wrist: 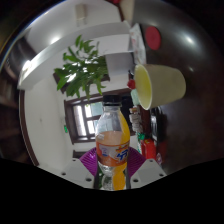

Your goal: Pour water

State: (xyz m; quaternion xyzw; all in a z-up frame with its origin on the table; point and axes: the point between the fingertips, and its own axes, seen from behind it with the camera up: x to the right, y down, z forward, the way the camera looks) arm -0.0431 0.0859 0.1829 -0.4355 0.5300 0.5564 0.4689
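A clear plastic bottle with an orange label and orange liquid stands between my fingers, its cap pointing away from me. My gripper is shut on it, and both purple pads press its sides. Beyond the cap and a little to the right is a yellow cup, seen with its open mouth turned toward the bottle's neck. The whole scene looks tilted. No liquid shows leaving the bottle.
A green leafy plant stands beyond the bottle to the left, on a pale surface. A small red item lies close to the right finger. Another red object sits far behind the cup.
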